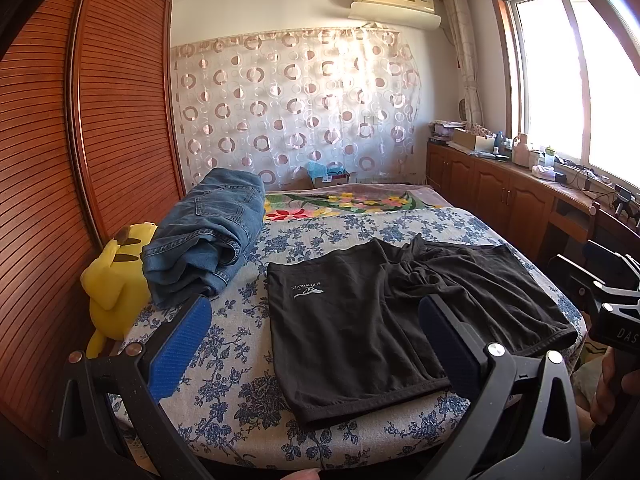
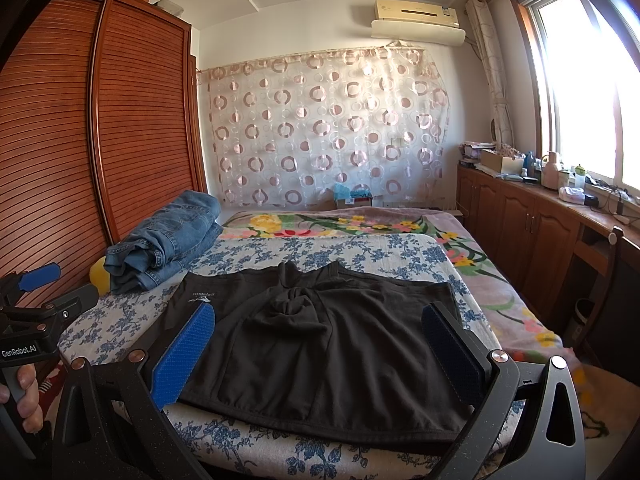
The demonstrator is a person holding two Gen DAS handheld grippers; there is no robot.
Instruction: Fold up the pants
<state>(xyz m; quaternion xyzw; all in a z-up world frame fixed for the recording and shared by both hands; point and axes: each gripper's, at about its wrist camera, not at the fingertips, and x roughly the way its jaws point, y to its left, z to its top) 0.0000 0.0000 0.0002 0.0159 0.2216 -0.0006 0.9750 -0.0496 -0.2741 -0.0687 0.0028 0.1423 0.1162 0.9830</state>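
Black pants (image 1: 360,320) lie spread flat on the blue-flowered bedspread (image 1: 248,380) near the bed's front edge, crotch fabric bunched at the middle. Left gripper (image 1: 316,344) and right gripper (image 2: 320,352) both hover above them, jaws spread wide, gripping nothing. Folded jeans (image 1: 208,236) sit beside a yellow plush toy (image 1: 114,280).

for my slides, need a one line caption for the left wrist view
Open left hand-held gripper hovers over black shorts spread on a floral bedsheet, folded jeans beside.
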